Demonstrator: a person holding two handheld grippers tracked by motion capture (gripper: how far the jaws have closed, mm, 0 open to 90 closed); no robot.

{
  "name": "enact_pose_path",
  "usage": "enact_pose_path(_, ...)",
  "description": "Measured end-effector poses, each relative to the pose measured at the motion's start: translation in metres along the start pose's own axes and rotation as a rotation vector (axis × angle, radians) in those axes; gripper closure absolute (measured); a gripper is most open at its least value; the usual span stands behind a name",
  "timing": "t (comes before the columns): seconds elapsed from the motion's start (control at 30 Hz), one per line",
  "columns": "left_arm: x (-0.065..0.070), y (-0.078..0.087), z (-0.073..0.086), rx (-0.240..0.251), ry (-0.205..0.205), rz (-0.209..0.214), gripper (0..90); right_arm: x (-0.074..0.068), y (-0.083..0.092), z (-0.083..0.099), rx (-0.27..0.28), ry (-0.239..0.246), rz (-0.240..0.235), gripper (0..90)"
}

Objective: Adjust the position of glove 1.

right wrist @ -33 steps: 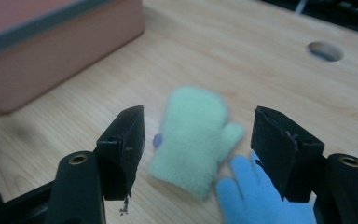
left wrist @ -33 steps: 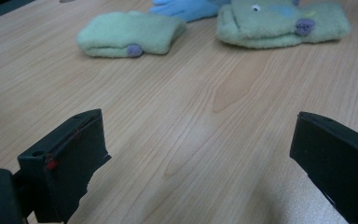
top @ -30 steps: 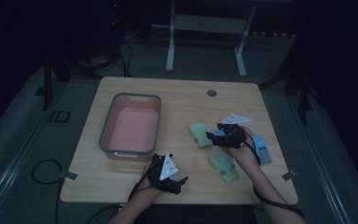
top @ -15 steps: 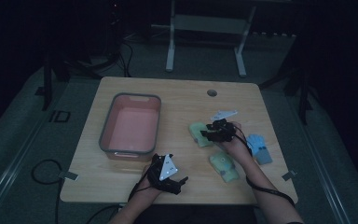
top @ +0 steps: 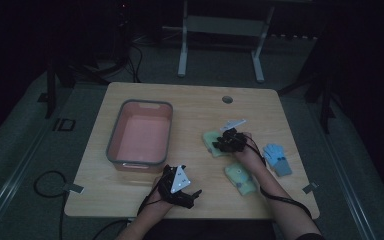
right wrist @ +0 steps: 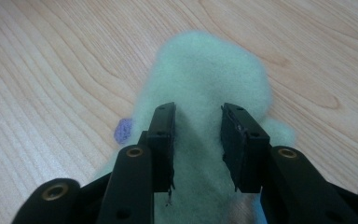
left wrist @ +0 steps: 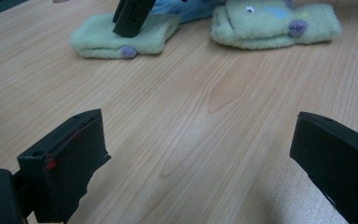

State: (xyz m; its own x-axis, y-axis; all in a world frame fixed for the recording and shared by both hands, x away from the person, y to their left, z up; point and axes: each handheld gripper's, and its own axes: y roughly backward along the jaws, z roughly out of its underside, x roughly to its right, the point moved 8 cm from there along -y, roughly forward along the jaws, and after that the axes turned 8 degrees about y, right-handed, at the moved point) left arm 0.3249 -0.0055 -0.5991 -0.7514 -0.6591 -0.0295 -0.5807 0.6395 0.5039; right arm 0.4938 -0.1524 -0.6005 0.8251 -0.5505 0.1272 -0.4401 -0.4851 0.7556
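A pale green fleece mitten (top: 210, 138) with a small purple dot lies right of the table's middle. My right gripper (top: 220, 145) bears down on it, jaws drawn narrow with fleece pinched between them (right wrist: 198, 135); the mitten (right wrist: 209, 70) stretches away ahead of the jaws. A second green mitten (top: 240, 178) with a face pattern lies nearer the front. My left gripper (top: 191, 196) rests near the front edge, jaws wide open (left wrist: 198, 158) over bare wood. Its view looks toward both mittens (left wrist: 98, 39) (left wrist: 270, 23) and the right gripper (left wrist: 130, 18).
A grey-rimmed pink bin (top: 114, 145) stands on the left half of the table. A blue glove (top: 276, 157) lies by the right edge, beside my right forearm. A round cable hole (top: 227, 99) sits at the back. Metal frame legs stand on the floor beyond.
My right gripper has moved left from beside the blue glove onto the far green mitten and narrowed its jaws on it. The left gripper has stayed put.
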Motion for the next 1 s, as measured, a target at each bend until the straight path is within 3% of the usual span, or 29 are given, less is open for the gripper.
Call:
enact_pose_path(0.17, 0.0, 0.0, 0.0, 0.001, 0.004, 0.005, 3.5, -0.002, -0.001, -0.001, -0.009, 0.035, -0.002, 73.2)
enact_pose_path(0.27, 0.0, 0.0, 0.0, 0.0, 0.003, 0.003, 3.5, -0.004, -0.002, -0.002, -0.016, 0.028, -0.004, 80.5)
enact_pose_path(0.53, 0.0, 0.0, 0.0, 0.004, 0.011, 0.006, 3.5, -0.009, 0.012, -0.013, -0.013, -0.073, 0.001, 85.6)
enact_pose_path(0.63, -0.001, 0.0, 0.0, 0.002, 0.015, 0.003, 3.5, -0.021, 0.04, -0.032, 0.04, -0.12, 0.009, 85.7)
enact_pose_path(0.77, -0.001, 0.0, 0.0, 0.001, 0.016, 0.0, 3.5, -0.036, 0.067, -0.048, 0.091, -0.135, 0.052, 85.7)
enact_pose_path(1.0, -0.002, 0.0, -0.001, 0.007, 0.02, -0.004, 3.5, -0.063, 0.092, -0.052, 0.13, -0.18, 0.103, 85.8)
